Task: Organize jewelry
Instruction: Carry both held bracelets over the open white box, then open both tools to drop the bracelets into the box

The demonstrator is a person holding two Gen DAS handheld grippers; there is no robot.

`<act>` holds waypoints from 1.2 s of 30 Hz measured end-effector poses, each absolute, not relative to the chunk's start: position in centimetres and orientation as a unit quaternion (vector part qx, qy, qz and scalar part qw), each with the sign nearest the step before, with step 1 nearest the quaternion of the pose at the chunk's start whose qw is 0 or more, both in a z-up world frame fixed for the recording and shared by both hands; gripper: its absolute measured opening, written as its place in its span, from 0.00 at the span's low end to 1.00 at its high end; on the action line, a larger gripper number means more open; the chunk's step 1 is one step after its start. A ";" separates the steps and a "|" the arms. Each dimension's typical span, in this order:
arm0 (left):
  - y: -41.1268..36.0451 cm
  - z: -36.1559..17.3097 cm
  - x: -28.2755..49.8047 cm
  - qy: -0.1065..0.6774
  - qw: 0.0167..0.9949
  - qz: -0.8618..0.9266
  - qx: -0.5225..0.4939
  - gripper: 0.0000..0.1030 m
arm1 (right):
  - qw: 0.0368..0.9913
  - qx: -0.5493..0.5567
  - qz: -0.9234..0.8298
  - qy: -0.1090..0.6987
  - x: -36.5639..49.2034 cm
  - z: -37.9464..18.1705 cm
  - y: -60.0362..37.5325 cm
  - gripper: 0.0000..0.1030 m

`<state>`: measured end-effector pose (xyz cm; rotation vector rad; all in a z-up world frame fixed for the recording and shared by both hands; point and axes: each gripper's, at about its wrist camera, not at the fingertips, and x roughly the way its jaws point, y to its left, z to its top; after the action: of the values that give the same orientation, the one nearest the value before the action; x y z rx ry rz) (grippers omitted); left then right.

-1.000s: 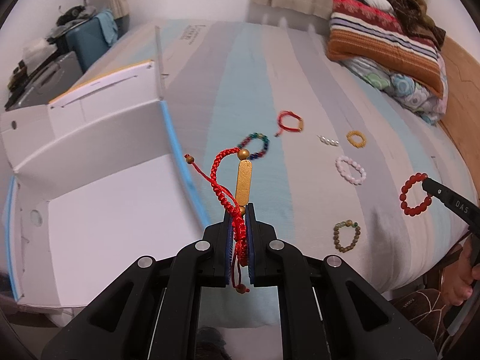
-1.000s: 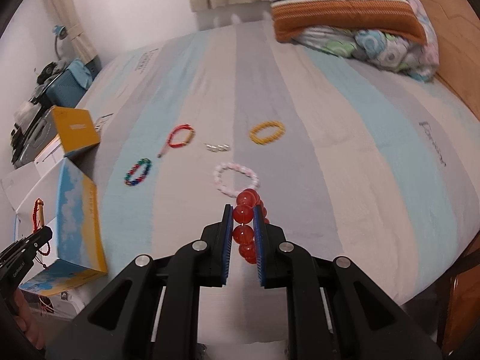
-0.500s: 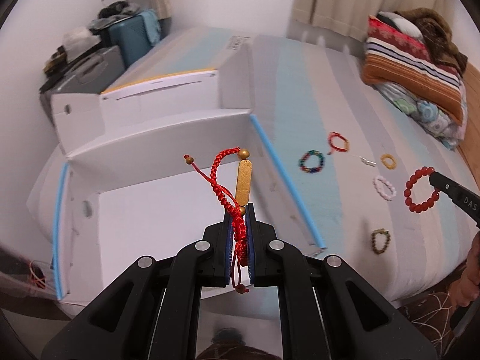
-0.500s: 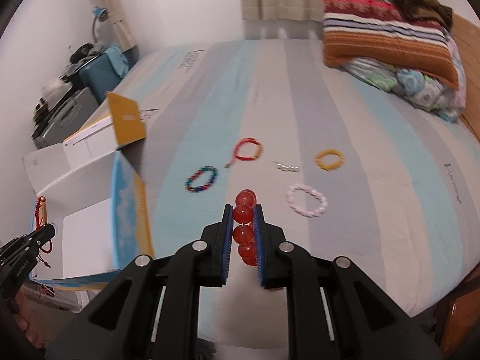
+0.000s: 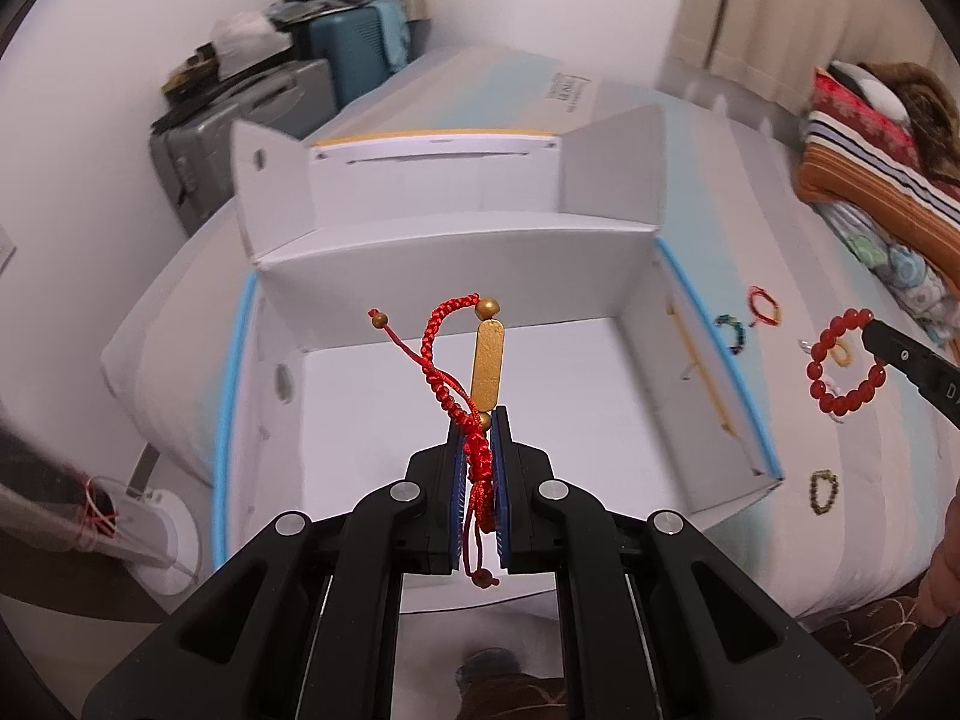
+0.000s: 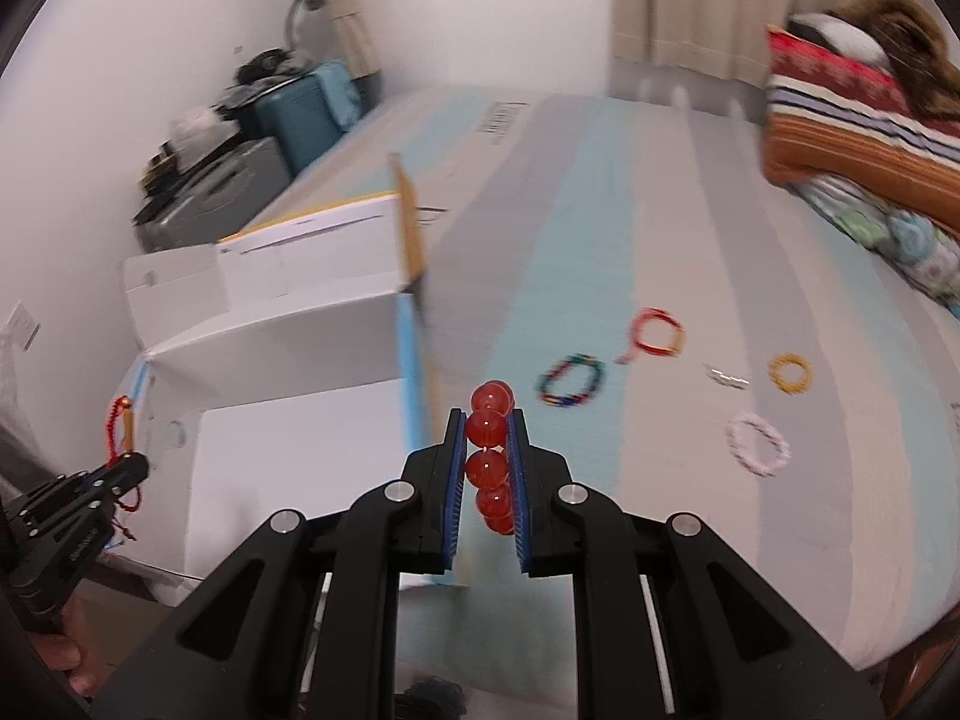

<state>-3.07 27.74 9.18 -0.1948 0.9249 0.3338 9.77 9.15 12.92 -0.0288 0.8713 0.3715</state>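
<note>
My left gripper (image 5: 477, 420) is shut on a red braided cord bracelet with a gold bar (image 5: 487, 369) and holds it above the open white box (image 5: 570, 396). It also shows in the right wrist view (image 6: 123, 432) at the far left. My right gripper (image 6: 487, 420) is shut on a red bead bracelet (image 6: 487, 427), held above the bed beside the box's right wall (image 6: 408, 360). The red bead bracelet also shows in the left wrist view (image 5: 846, 363), right of the box.
Loose bracelets lie on the striped bed: multicolour (image 6: 570, 381), red-and-gold (image 6: 657, 330), yellow (image 6: 791, 372), pink-white (image 6: 757, 444), a small silver piece (image 6: 727, 377), a dark green one (image 5: 823, 492). Pillows (image 6: 864, 138) lie at the back right. Suitcases (image 5: 252, 120) stand by the wall.
My left gripper has swung left with the cord bracelet, from over the bed to over the open box. My right gripper has lifted the red bead bracelet and moved left toward the box.
</note>
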 end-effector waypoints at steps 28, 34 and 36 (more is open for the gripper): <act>34.9 -1.4 -2.4 0.562 0.791 0.194 -0.145 0.07 | 0.808 -0.082 0.217 0.541 10.8 2.1 21.7 0.12; 35.1 -1.5 -2.2 0.563 0.789 0.192 -0.156 0.14 | 0.812 -0.093 0.222 0.532 10.4 2.3 22.3 0.15; 35.1 -1.1 -2.3 0.557 0.792 0.193 -0.159 0.26 | 0.816 -0.095 0.225 0.525 10.2 2.9 22.5 0.18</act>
<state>-2.32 35.12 -1.07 -0.3413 1.1987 0.4157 10.16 22.50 2.89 -0.2020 1.1193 0.4796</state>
